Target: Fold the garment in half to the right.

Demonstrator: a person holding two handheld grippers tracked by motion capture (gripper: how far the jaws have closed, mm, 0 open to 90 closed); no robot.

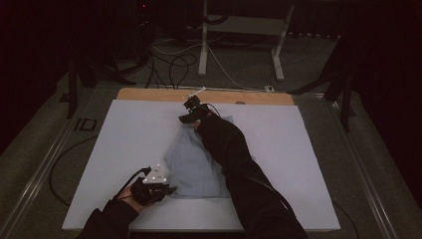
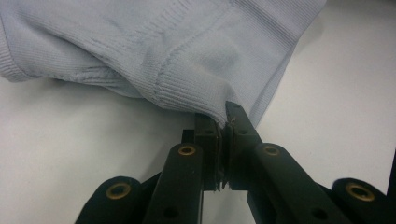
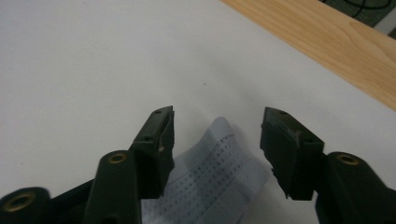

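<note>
A light blue knitted garment [image 1: 191,164] lies crumpled in the middle of the white table cover [image 1: 124,149]. At its near left corner my left gripper [image 1: 169,190] is shut on a fold of ribbed hem, and the left gripper view shows the garment [image 2: 163,46] pinched between the closed jaws of that gripper [image 2: 224,122]. Far across the cloth, my right gripper [image 1: 185,118] reaches the garment's far edge. In the right gripper view that gripper [image 3: 218,114] is open, and a ribbed, perforated tip of the garment [image 3: 219,172] lies between the jaws, apart from both pads.
A wooden strip of tabletop [image 1: 149,94] shows beyond the white cover, also seen as the wooden strip [image 3: 327,42] in the right gripper view. Behind the table, cables [image 1: 174,59] trail on the floor around a white desk frame [image 1: 204,40]. Dark stands flank both sides.
</note>
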